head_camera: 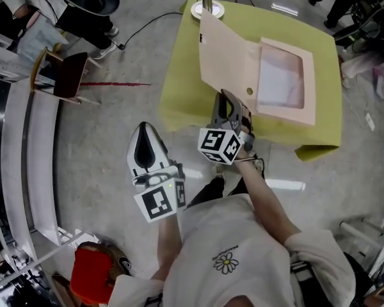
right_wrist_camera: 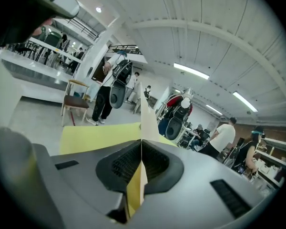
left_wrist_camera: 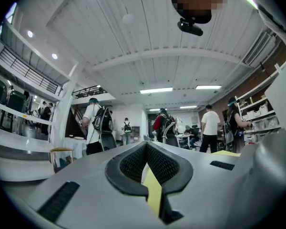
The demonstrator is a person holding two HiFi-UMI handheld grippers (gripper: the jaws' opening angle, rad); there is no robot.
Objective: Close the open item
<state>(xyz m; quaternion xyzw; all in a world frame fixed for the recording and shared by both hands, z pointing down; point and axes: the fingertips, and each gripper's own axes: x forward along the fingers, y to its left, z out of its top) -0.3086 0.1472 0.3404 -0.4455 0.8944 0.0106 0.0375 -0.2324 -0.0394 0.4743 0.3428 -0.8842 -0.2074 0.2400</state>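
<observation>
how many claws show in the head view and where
2. The left claw hangs shut and empty over the grey floor, short of the yellow-covered table. The right claw is shut on the near edge of the beige cardboard folder's raised flap.

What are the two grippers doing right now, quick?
Left gripper: closed, empty.
Right gripper: closed on the folder's raised cover.

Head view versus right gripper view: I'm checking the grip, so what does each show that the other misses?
Head view only: the whole open beige folder on the yellow tablecloth, and the left gripper held off the table. Right gripper view only: the cover with its thin edge pinched between shut jaws. Both: the right gripper at the cover, and the yellow tablecloth.
</observation>
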